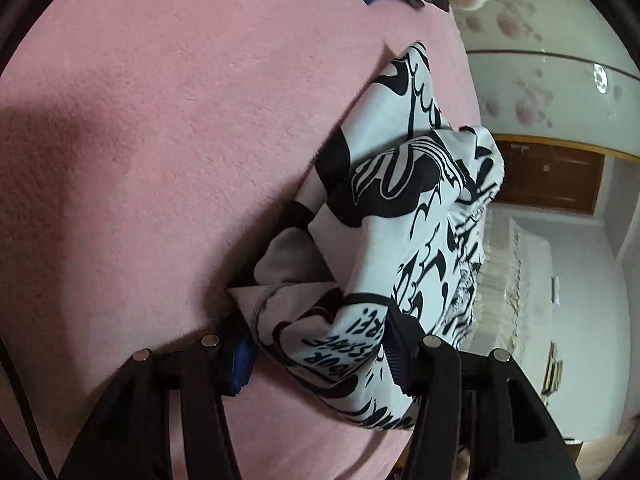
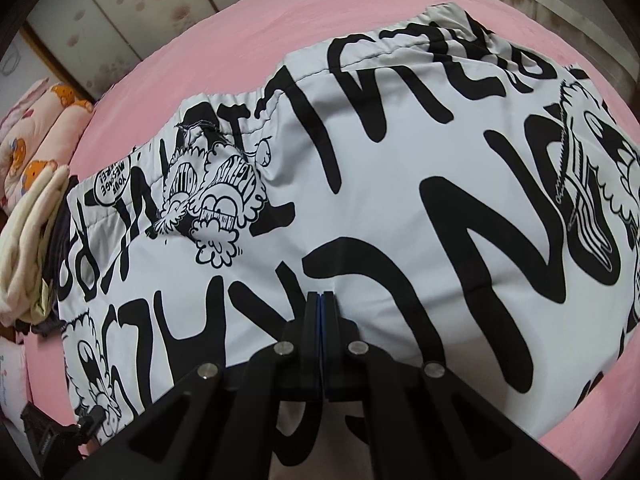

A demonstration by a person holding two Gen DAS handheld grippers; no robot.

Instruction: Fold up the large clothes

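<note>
Where spread flat, garment (image 2: pixel 360 208) long axis left-right.

1. This is a bedroom in a home — the work surface is a bed (image 2: pixel 248 28) covered with a pink fleecy sheet (image 1: pixel 160 160).
2. Sliding wardrobe doors (image 1: pixel 560 92) with a pale floral pattern stand beside the bed, framed in wood.
3. A brown wooden door (image 1: pixel 552 184) shows beyond them, set in a white wall.
4. A folded quilt (image 2: pixel 36 136) printed with cartoon bears lies at the bed's edge.
5. Stacked folded clothes (image 2: pixel 32 248) — cream and dark pieces — sit on the sheet, and a frilled cream bed skirt (image 1: pixel 508 272) hangs at the side.
</note>
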